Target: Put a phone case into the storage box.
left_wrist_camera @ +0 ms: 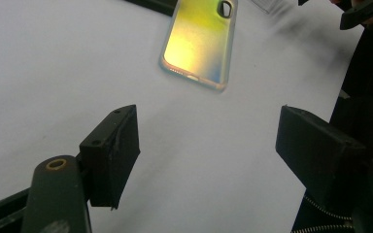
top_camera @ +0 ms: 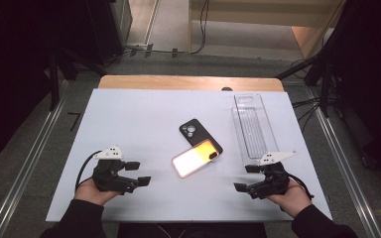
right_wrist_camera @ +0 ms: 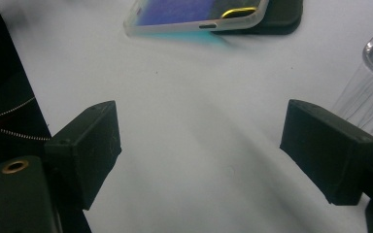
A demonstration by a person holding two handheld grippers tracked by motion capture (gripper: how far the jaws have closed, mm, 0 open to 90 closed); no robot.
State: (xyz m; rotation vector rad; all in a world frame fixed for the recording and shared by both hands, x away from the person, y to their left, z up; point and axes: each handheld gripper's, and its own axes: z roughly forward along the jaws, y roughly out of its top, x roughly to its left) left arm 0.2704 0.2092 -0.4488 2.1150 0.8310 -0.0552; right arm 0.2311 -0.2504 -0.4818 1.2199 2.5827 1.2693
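Dark room, grey floor, cabling at the far side. Wooden table [top_camera: 188, 82] topped by a large white rectangular board [top_camera: 129, 129] covering nearly all of it.

Far right on the board: long clear plastic rectangular tray [top_camera: 254, 126], lying lengthwise away from the person, nothing visible inside.

Mid-board, between both hands: glossy iridescent phone case with translucent rim [top_camera: 196, 157], lying flat, camera cutout toward the far right. Reflecting yellow-orange from above, yellow-green in the left gripper view, blue-violet in the right gripper view. One corner overlapping a black matte phone case [top_camera: 197, 133] lying just behind it; touching, shiny one partly on top.

Near edge, left: left gripper [top_camera: 140, 173], jaws wide apart, nothing between them, aimed at the shiny case, well short of it. Near edge, right: right gripper [top_camera: 247, 178], jaws likewise spread wide and empty, clear tray just beside its outer jaw.

Handling guess for the shiny case: light, thin, somewhat flexible shell, slick surface, likely to slide on the smooth board if pushed. Flat lie leaves little to bite. Best bet: pinch across the rim at the near short end, or lift at the raised corner resting on the black case. Second gripper to pin the black case if it drags along.
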